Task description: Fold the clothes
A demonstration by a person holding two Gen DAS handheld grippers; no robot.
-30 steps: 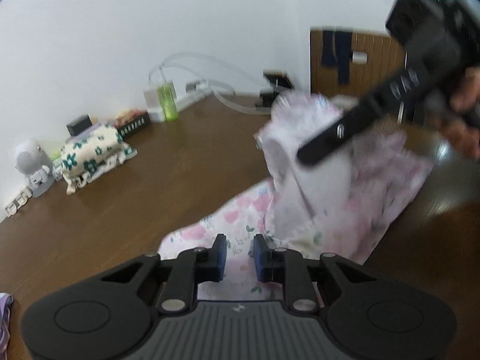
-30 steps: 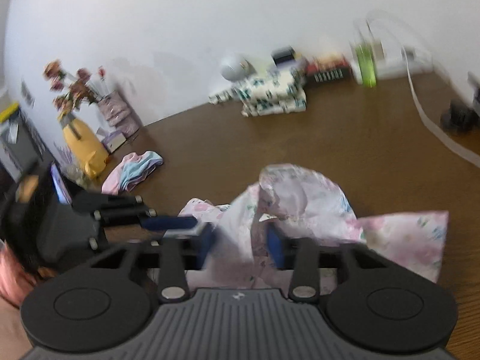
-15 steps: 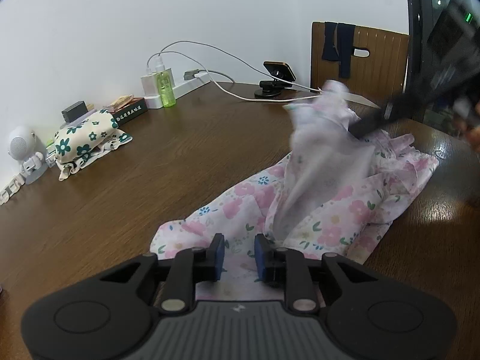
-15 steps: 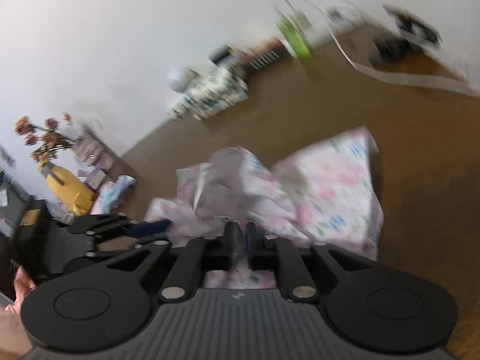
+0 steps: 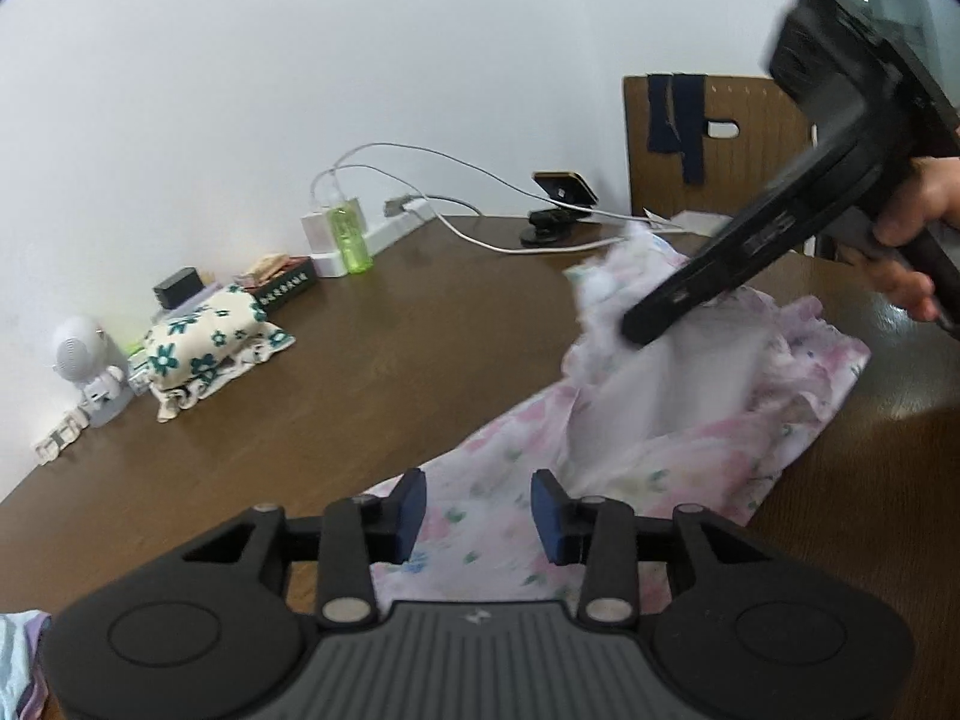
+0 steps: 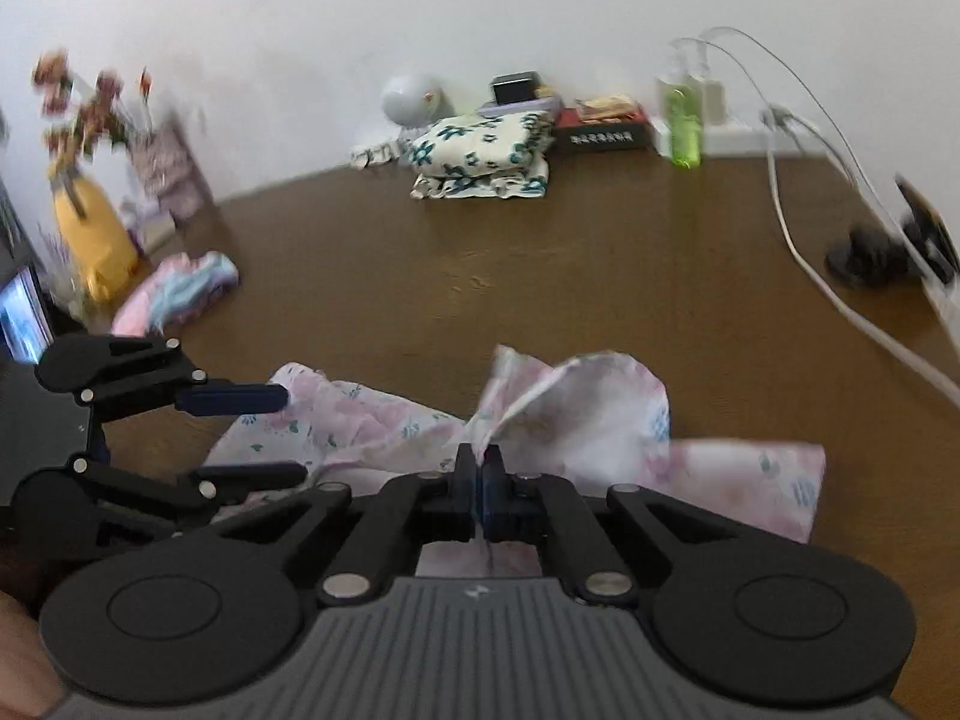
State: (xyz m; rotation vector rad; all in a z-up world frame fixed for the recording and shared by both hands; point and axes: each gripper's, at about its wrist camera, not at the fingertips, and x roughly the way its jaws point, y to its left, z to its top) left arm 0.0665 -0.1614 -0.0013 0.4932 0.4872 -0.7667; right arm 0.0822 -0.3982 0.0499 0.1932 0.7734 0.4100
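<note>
A pink floral garment (image 5: 690,420) lies crumpled on the brown table (image 5: 360,360). My left gripper (image 5: 479,510) is open just above its near edge, holding nothing. My right gripper (image 6: 478,480) is shut on a bunched fold of the garment (image 6: 576,414) and lifts it off the table. In the left wrist view the right gripper (image 5: 636,327) reaches in from the right over the raised cloth. In the right wrist view the left gripper (image 6: 264,432) stands open at the left, over the garment's edge.
A folded green-flowered cloth (image 6: 480,150) lies by the wall, beside a white round device (image 6: 411,97), a dark box (image 6: 606,132) and a green bottle (image 6: 681,126). White cables (image 6: 810,252) and a phone stand (image 5: 558,204) sit right. A pastel cloth (image 6: 180,294) and yellow vase (image 6: 90,234) are left. A chair (image 5: 720,144) stands behind.
My left gripper has opened and let go of the garment's near edge. My right gripper closed on the cloth half a second ago and still holds the raised fold.
</note>
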